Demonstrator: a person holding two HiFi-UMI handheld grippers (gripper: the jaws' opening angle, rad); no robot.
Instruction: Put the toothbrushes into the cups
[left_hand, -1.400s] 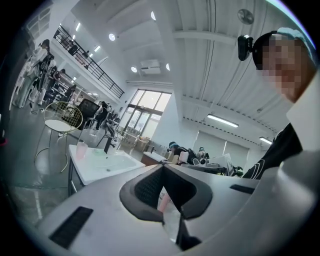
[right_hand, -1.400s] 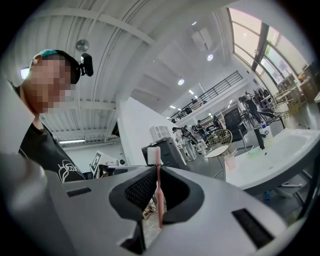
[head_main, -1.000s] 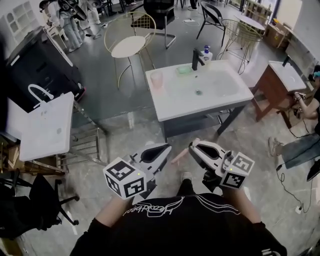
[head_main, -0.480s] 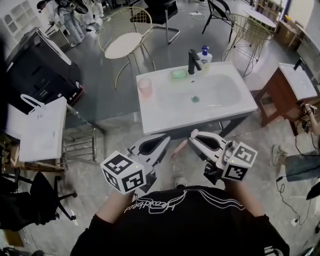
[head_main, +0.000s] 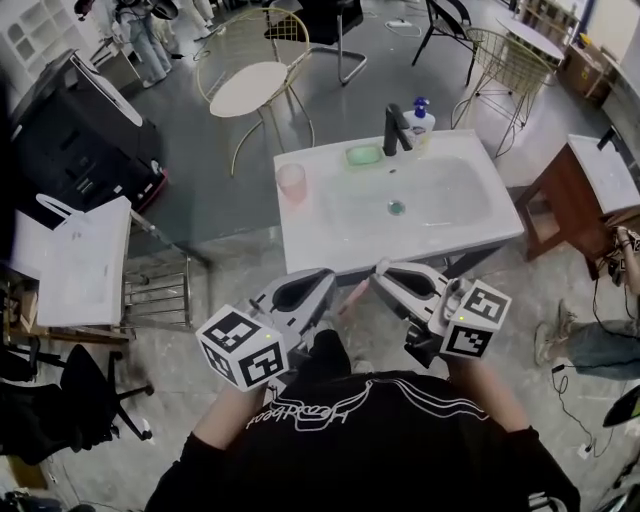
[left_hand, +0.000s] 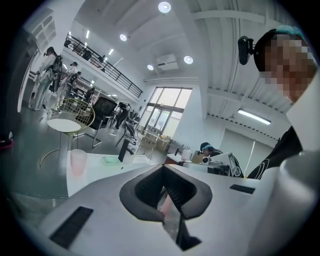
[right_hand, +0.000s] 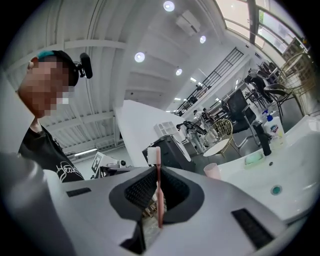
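Pink slim toothbrush (right_hand: 158, 172), white-bristled, stands clamped in the right gripper (right_hand: 158, 197).

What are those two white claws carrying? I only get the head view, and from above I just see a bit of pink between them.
Observer: The right gripper view looks straight along the jaws. The right gripper is shut on a pink toothbrush, which stands across the jaws with its white bristles at the top.
Visitor: And the other claw, is it empty?
Observer: It doesn't look empty. In the left gripper view, the left gripper has its jaws close together with a pink piece wedged between them. It may be another toothbrush handle, but too little of it shows to be sure.
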